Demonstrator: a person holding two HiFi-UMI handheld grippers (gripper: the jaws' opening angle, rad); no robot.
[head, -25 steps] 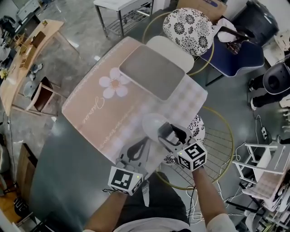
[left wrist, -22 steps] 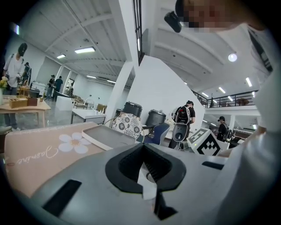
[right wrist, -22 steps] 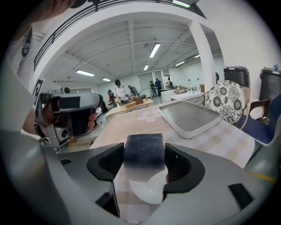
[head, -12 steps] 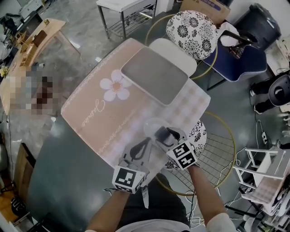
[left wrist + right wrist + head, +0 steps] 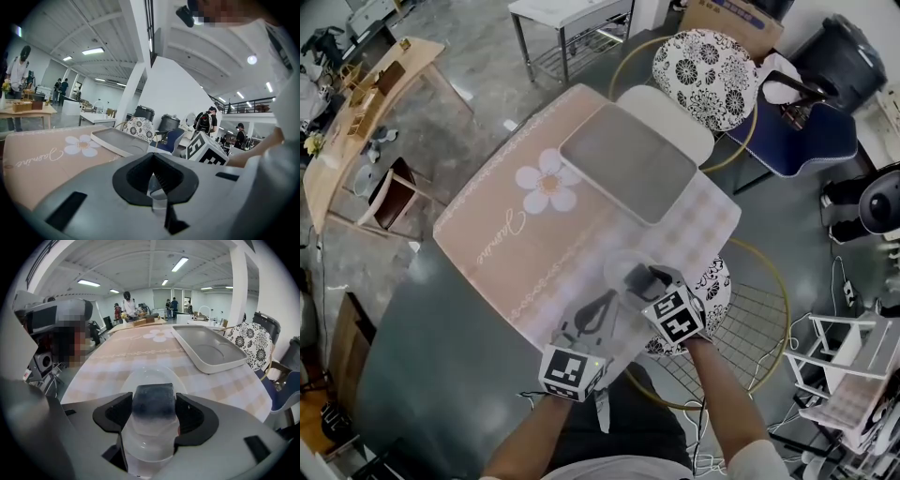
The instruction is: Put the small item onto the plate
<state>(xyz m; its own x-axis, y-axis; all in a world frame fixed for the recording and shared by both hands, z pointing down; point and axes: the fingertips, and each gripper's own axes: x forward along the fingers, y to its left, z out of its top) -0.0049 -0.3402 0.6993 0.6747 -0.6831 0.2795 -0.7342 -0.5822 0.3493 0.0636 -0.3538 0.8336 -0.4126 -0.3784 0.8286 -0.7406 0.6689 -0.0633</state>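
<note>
A clear round plate lies on the pink tablecloth near the table's front edge. In the right gripper view it shows as a glassy disc just under the jaws. My right gripper hangs over the plate's near side, shut on the small item, a translucent block with a dark top. My left gripper sits just left of the plate, low over the cloth. Its jaws are shut with nothing between them.
A grey rectangular tray lies at the far side of the flower-print cloth. A floral-cushioned chair stands behind the table, and a wire-ringed stool stands by the front right corner. People stand at distant tables.
My right gripper has moved a little left with the small item, further over the plate. The left gripper has barely shifted.
</note>
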